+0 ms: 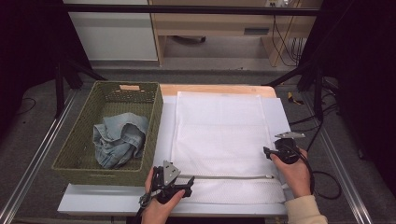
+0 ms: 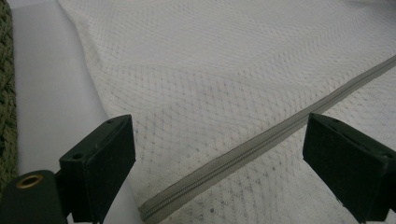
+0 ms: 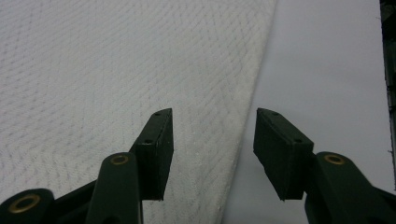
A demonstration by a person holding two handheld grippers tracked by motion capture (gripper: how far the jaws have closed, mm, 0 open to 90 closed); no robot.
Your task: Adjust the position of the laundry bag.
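Mesh bag [image 1: 219, 135] edge between half-open right jaws

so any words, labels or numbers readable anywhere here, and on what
None can be read.
Tan tag on the woven basket rim: blank or too small to tell.
White mesh bag, its zipper and the jeans: no print visible.
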